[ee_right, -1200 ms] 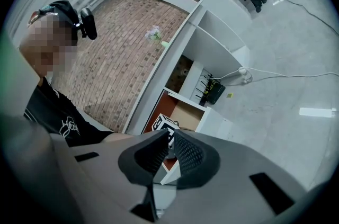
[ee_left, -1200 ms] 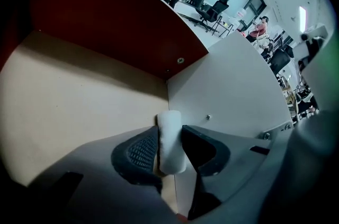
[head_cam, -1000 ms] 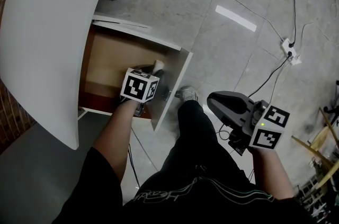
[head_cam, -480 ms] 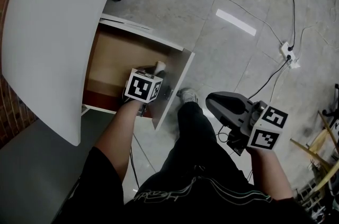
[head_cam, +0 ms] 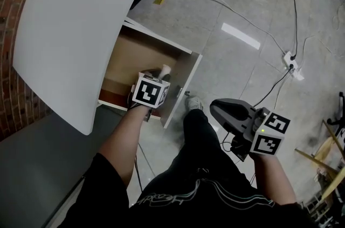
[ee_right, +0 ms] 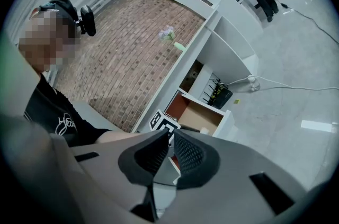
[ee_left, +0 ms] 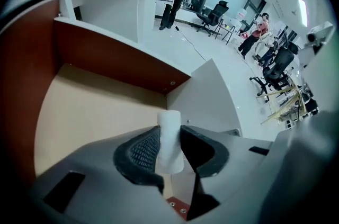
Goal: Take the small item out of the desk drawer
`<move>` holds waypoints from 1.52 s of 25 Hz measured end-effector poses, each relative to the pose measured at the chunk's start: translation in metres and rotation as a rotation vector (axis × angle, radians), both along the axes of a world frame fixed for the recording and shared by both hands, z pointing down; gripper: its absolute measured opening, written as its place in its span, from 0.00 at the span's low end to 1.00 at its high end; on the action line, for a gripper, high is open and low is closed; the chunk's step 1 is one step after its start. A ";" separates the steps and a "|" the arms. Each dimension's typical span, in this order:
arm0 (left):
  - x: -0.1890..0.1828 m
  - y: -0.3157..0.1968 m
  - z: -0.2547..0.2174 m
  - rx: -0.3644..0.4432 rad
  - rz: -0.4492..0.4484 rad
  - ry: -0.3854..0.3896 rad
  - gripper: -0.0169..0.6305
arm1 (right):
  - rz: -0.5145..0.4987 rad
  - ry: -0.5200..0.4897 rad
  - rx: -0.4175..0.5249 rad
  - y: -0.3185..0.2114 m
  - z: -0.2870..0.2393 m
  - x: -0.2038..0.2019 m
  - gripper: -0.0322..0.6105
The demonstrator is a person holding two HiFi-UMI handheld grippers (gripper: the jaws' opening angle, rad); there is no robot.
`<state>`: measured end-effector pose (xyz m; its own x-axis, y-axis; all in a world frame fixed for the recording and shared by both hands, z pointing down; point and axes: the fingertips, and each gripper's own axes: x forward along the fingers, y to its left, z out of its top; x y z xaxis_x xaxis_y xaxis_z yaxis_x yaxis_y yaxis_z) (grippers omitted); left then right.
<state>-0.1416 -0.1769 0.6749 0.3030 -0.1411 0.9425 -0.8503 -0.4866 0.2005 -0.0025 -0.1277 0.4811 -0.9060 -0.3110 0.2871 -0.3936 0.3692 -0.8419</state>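
Note:
The desk drawer stands pulled open under the white desk top; its pale floor is bare. My left gripper points steeply down over the drawer's front right corner. It is shut on a small white cylinder, which stands upright between the pads, its top poking out. The item hangs above the drawer floor, touching nothing else. My right gripper is held off to the right over the floor, level, with its jaws shut and nothing between them.
A power strip and cables lie on the tiled floor at the right. My leg and shoe stand just beside the drawer front. A brick wall runs along the left. Office chairs and people stand far off.
My left gripper has risen with the white cylinder, away from the drawer floor. The right gripper has risen a little. The head view has shifted, so the drawer sits further right in the picture.

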 end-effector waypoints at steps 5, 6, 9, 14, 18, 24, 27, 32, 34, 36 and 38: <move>0.002 0.003 -0.056 0.076 -0.040 0.021 0.24 | 0.012 -0.002 0.054 0.015 -0.036 0.002 0.14; 0.004 0.005 -0.069 0.091 -0.045 0.031 0.24 | 0.015 -0.001 0.066 0.019 -0.044 0.003 0.14; 0.008 0.010 -0.111 0.152 -0.056 0.062 0.24 | 0.024 0.001 0.097 0.032 -0.068 0.004 0.14; 0.011 0.036 -0.185 0.255 -0.067 0.117 0.24 | 0.020 -0.003 0.148 0.064 -0.110 0.001 0.14; 0.008 0.070 -0.250 0.326 -0.084 0.169 0.24 | 0.032 -0.006 0.209 0.090 -0.149 -0.004 0.14; 0.016 0.132 -0.351 0.439 -0.061 0.292 0.24 | 0.017 0.000 0.301 0.140 -0.204 -0.014 0.14; 0.018 0.164 -0.398 0.482 -0.061 0.360 0.24 | 0.000 0.011 0.353 0.165 -0.234 -0.019 0.14; 0.023 0.212 -0.472 0.592 -0.067 0.472 0.24 | -0.003 0.032 0.453 0.203 -0.281 -0.023 0.14; 0.024 0.234 -0.497 0.624 -0.064 0.517 0.24 | -0.007 0.018 0.484 0.219 -0.300 -0.028 0.14; 0.026 0.256 -0.519 0.641 -0.061 0.561 0.24 | -0.012 -0.011 0.508 0.235 -0.320 -0.032 0.14; 0.027 0.277 -0.536 0.654 -0.058 0.600 0.24 | -0.021 -0.014 0.547 0.249 -0.338 -0.036 0.14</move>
<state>-0.1145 0.1002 0.1392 0.6954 -0.6260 0.3530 -0.7184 -0.6194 0.3167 -0.0383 0.1216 0.1434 -0.9161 -0.3935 0.0767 -0.3717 0.7622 -0.5300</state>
